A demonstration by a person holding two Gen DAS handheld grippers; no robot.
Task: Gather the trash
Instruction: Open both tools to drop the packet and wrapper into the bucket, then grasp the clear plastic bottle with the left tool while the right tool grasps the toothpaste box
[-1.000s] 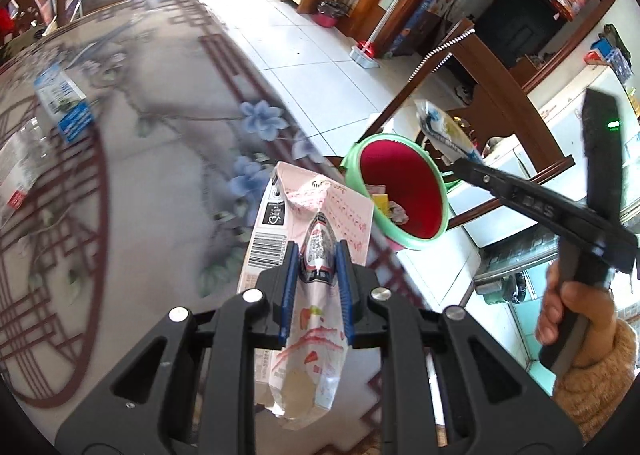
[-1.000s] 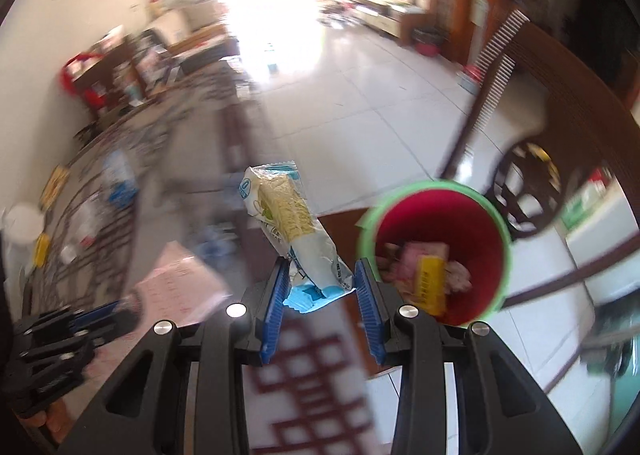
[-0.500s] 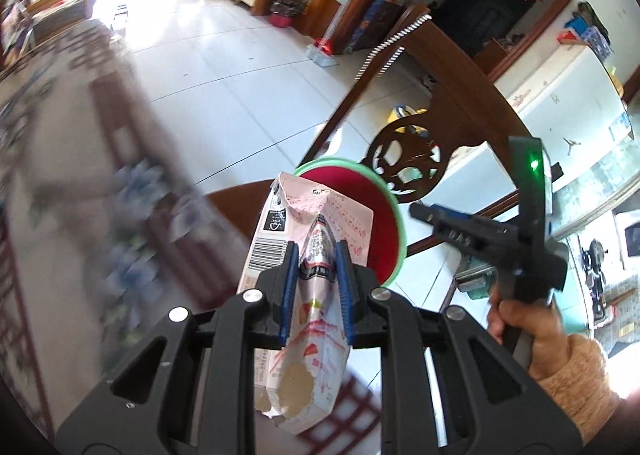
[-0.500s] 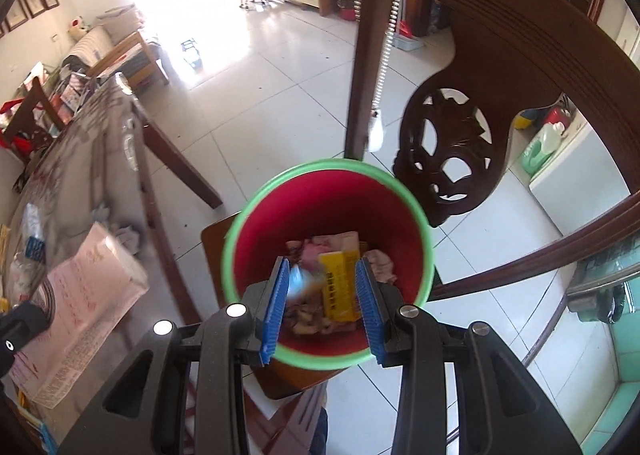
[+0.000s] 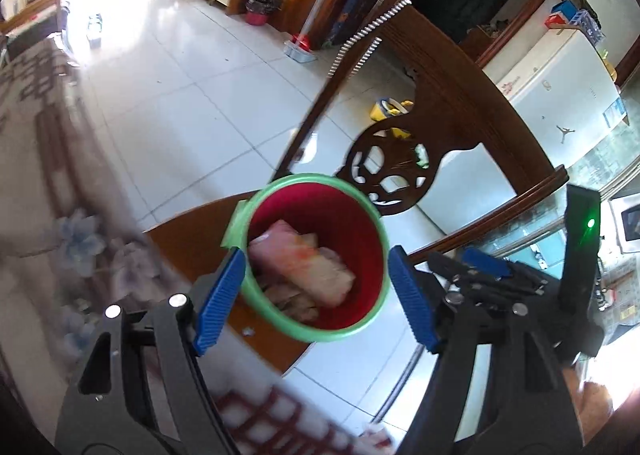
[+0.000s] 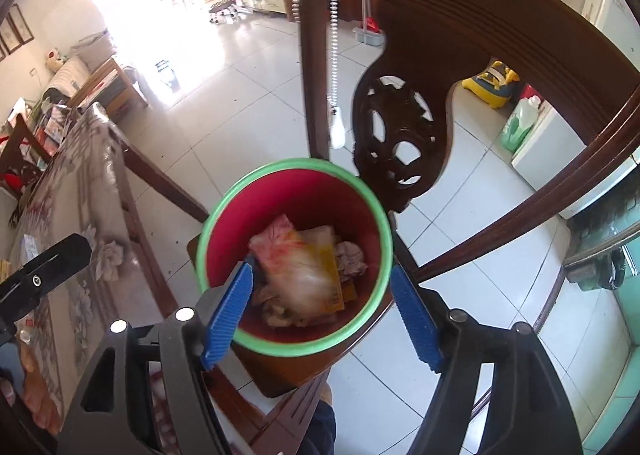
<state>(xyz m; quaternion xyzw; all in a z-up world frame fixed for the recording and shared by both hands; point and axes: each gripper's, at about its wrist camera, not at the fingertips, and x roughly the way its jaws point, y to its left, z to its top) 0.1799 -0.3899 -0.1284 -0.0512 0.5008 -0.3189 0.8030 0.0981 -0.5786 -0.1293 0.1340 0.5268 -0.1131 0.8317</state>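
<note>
A red bin with a green rim stands on a wooden chair seat, directly below both grippers. My left gripper is opening, with nothing between its blue pads. A blurred pink packet sits on top of the trash inside the bin. My right gripper is opening too and holds nothing. Beneath the pink packet lies a yellow wrapper among crumpled paper. In the left wrist view the right gripper hovers just right of the bin. The left gripper's tip shows at the left edge of the right wrist view.
The carved dark chair back rises right behind the bin. A table with a flowered cloth runs along the left. White tiled floor lies beyond. A white cabinet and a yellow toy stand to the right.
Both grippers moved over the bin and went from shut to open. The pink packet left the left gripper and lies in the bin. The blue and white packet is gone from the right gripper.
</note>
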